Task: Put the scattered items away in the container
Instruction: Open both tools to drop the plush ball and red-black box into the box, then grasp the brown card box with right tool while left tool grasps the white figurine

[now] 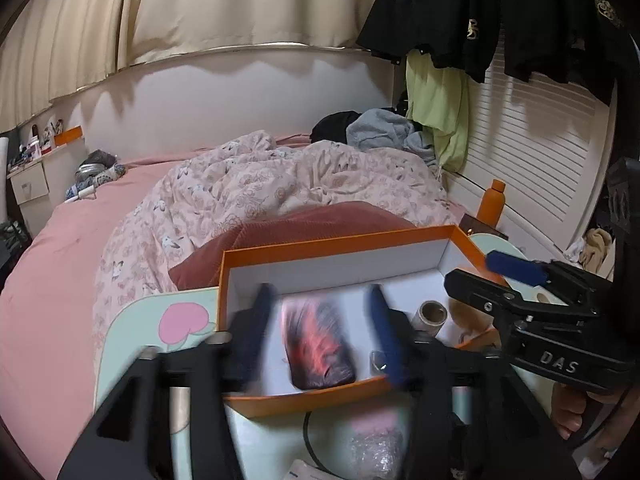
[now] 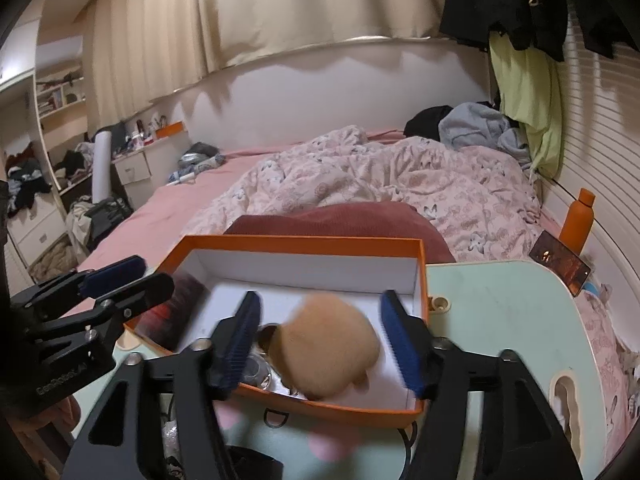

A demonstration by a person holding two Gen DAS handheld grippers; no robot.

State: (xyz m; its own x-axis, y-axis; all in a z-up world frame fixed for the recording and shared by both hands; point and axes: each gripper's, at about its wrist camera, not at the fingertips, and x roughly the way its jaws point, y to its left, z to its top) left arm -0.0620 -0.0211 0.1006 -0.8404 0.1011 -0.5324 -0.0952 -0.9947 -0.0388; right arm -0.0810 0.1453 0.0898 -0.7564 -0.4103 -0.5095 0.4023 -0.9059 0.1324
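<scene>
Orange cardboard forms the box (image 1: 336, 246), white inside, which sits on a pale green tray table (image 1: 120, 320) at the near edge of a bed with a pink floral duvet (image 1: 248, 188). From the left wrist view, the left gripper (image 1: 320, 332) hangs over the near wall of the box with its blue pads spread apart; a blurred dark pouch with red markings (image 1: 316, 348) lies between them inside the box, with a clear gap at each pad. To the right inside the box stands a small roll of tape (image 1: 430, 316), and the right gripper (image 1: 520, 276) reaches in from the right edge of this view. An orange bottle (image 1: 493, 204) stands behind the table by the slatted wall. From the right wrist view, the right gripper (image 2: 320, 340) is also over the box (image 2: 300, 242), pads apart, with a blurred tan plush toy (image 2: 332, 352) between them in the box, free of both pads. Small shiny bits lie beside the toy on its left, too blurred to name. The left gripper (image 2: 116, 276) shows at the left, above the dark pouch (image 2: 176, 312).
</scene>
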